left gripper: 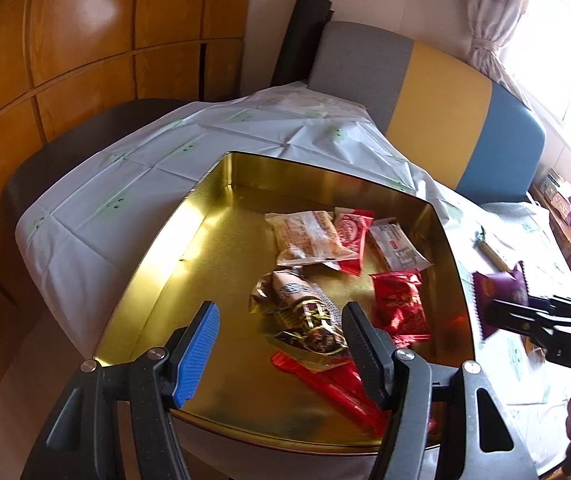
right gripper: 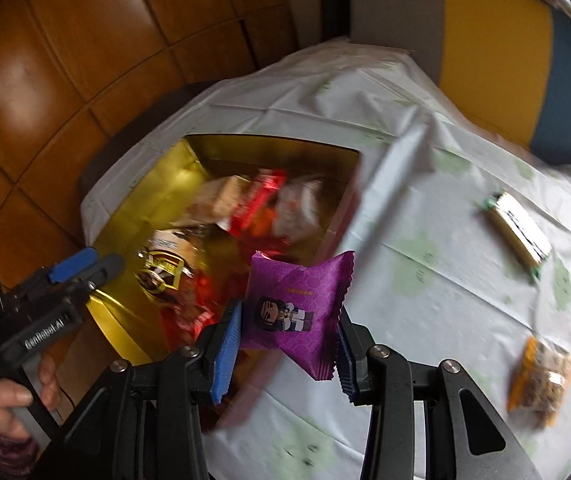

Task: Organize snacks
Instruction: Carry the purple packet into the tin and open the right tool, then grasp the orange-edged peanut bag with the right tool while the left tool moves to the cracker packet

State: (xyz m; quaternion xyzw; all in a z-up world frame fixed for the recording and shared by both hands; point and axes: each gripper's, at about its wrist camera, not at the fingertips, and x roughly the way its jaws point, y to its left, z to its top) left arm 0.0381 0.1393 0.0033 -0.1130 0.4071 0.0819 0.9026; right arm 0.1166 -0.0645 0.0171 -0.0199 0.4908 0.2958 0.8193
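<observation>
A gold tin tray [left gripper: 189, 240] on the table holds several snack packets: a brown-gold packet [left gripper: 305, 312], red packets [left gripper: 399, 304], an orange-white one [left gripper: 309, 236]. My left gripper [left gripper: 277, 344] is open and empty above the tray's near side. My right gripper [right gripper: 289, 344] is shut on a purple snack packet [right gripper: 297, 308], held just right of the tray [right gripper: 125, 200]. The purple packet also shows in the left wrist view [left gripper: 501, 296], at the right past the tray's rim. A gold-green bar [right gripper: 519, 232] and an orange packet [right gripper: 541, 380] lie on the tablecloth.
A white tablecloth with green prints [right gripper: 425, 200] covers the table. A grey, yellow and blue sofa back [left gripper: 437, 104] stands behind it. Wooden panelled wall [left gripper: 85, 40] is at left. Shelves with items [left gripper: 565, 208] stand at far right by a window.
</observation>
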